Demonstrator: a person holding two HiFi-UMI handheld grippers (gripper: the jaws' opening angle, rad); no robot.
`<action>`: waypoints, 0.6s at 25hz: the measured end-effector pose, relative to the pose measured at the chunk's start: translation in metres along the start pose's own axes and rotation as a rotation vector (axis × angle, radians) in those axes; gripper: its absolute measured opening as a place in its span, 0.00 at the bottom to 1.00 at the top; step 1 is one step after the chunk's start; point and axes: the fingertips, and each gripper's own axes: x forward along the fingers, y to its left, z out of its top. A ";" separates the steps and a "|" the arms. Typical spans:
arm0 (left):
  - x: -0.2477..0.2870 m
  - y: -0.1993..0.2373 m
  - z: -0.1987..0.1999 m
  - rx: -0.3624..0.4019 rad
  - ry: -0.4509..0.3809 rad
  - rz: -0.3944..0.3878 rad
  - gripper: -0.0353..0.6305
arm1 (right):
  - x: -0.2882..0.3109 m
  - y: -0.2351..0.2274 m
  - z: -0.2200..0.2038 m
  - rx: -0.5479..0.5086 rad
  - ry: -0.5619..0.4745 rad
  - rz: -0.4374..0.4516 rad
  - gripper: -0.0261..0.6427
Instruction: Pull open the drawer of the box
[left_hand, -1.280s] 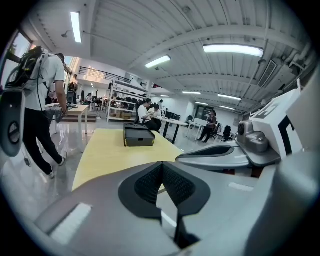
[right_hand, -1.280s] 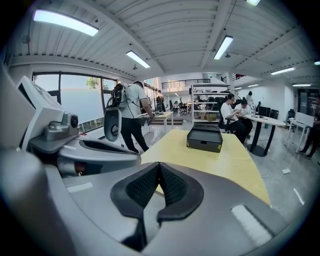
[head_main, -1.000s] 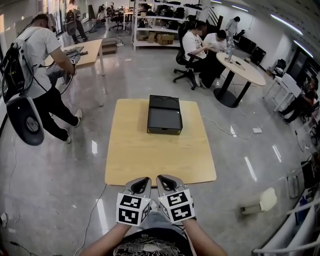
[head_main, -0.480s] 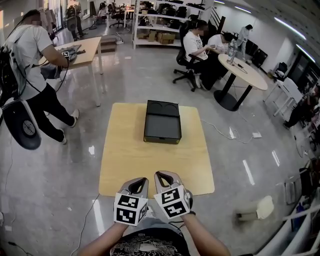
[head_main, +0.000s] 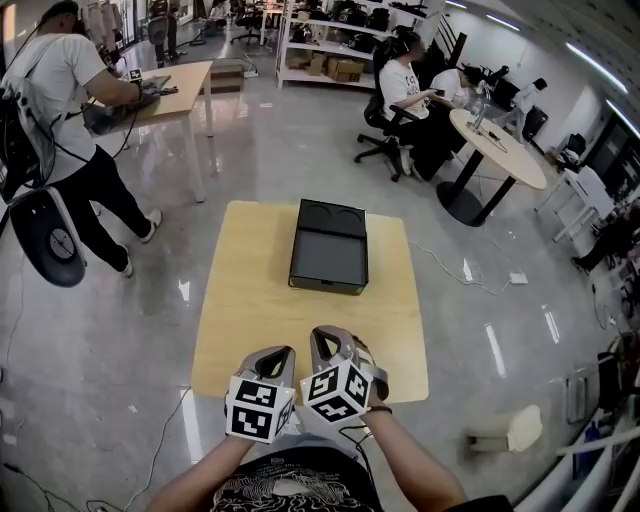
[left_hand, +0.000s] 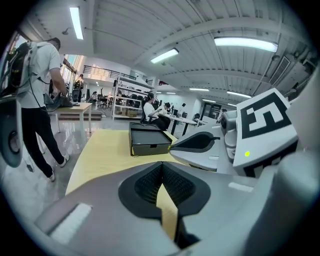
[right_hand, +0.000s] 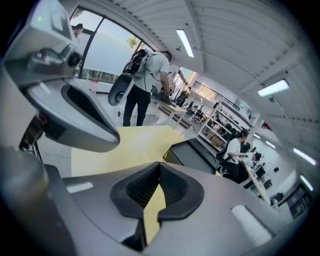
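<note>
A flat black box (head_main: 328, 247) lies on the far half of the yellow wooden table (head_main: 250, 320), its narrow front face turned toward me and flush with the body. The box also shows in the left gripper view (left_hand: 147, 140) and in the right gripper view (right_hand: 192, 155). My left gripper (head_main: 278, 358) and right gripper (head_main: 325, 340) hover side by side over the table's near edge, well short of the box. Both are shut with nothing between the pads, as the left gripper (left_hand: 162, 166) and right gripper (right_hand: 160, 165) show in their own views. The right one is rolled to one side.
A person (head_main: 60, 110) stands left of the table beside a desk (head_main: 170, 85). Seated people work at a round table (head_main: 500, 135) at the back right, with shelving behind. A cable (head_main: 450, 262) runs across the glossy floor to the right.
The right gripper has rolled about its own axis, so its marker cube sits tilted. Both grippers stay near the table's front edge. The person at the left has shifted a little.
</note>
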 end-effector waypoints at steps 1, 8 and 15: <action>0.000 0.000 0.000 -0.004 0.000 0.006 0.08 | 0.001 -0.002 -0.002 -0.043 0.007 -0.012 0.05; -0.004 -0.003 -0.005 -0.029 0.007 0.038 0.08 | 0.013 -0.008 -0.018 -0.194 0.046 -0.043 0.05; -0.013 -0.002 -0.011 -0.052 0.021 0.076 0.08 | 0.026 -0.010 -0.034 -0.289 0.091 -0.058 0.04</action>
